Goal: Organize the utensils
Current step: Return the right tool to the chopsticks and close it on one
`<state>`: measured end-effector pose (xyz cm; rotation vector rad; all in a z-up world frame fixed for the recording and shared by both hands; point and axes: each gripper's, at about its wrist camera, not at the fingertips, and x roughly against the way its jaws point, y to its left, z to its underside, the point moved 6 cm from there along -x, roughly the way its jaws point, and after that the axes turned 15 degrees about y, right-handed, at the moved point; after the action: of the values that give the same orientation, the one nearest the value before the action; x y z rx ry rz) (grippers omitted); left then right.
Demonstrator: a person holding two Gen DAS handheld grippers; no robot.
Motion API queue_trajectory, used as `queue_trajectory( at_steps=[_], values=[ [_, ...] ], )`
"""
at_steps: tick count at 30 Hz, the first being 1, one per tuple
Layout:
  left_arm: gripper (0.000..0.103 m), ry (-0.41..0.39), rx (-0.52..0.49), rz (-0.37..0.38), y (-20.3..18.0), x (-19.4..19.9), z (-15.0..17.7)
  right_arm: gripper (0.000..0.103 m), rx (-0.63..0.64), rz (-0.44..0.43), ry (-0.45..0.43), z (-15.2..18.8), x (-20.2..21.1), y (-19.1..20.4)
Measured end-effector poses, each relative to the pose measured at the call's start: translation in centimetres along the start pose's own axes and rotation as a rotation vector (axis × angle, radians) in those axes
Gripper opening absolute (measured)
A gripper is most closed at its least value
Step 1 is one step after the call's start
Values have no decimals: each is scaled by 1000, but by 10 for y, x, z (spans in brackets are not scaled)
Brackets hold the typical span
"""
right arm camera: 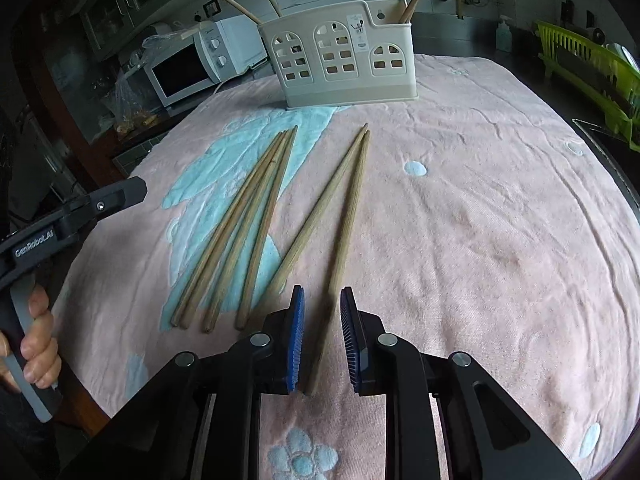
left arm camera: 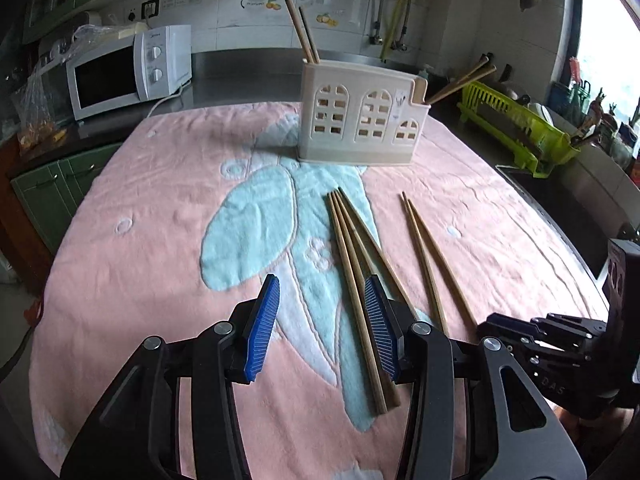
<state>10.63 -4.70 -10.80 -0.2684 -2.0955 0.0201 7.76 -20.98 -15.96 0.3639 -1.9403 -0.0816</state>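
Chopsticks are lying on the pink towel, and I am getting ready to tidy them away. A bunch of four is lying on the left, on the blue leaf shape. A pair is lying just to the right of the bunch, with its far tips touching and its near ends spread apart.

I am holding my right gripper low over the near end of the pair. Its blue pads are sitting apart, released, with one stick's end lying between them. I think I am lining up like this so I can squeeze that stick by its thick end.

I am holding my left gripper over the near end of the bunch. It is released too, gripping nothing. One blue pad is covering part of the bunch.

The white holder is standing at the far side of the towel. Some chopsticks are already poking up out of it, leaning against its walls. I think the loose ones belong in there too, standing tip down.
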Motion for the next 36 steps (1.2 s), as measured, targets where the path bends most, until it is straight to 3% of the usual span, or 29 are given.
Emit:
queue_trajectory(
  at_steps=[6,10,17,22,27,29,36],
  values=[
    [40,65,-18,29,-13,-27,20,13,13,73,6,2,-9,0],
    [32,104,-19,26,-18,-45,26,8,10,81,5,2,-8,-4],
    [27,124,-28,21,-21,-57,29,8,-6,109,0,4,-4,-16],
    [27,110,-57,-51,-22,-56,25,8,-8,118,-2,5,-4,-17],
    [27,129,-68,-39,-27,-59,28,8,5,138,-8,5,-6,-14],
    [27,116,-91,-74,-31,-60,29,8,5,136,-9,4,-6,-14],
    [9,114,-63,-86,-21,-61,23,7,6,125,-21,5,-6,-16]
  ],
)
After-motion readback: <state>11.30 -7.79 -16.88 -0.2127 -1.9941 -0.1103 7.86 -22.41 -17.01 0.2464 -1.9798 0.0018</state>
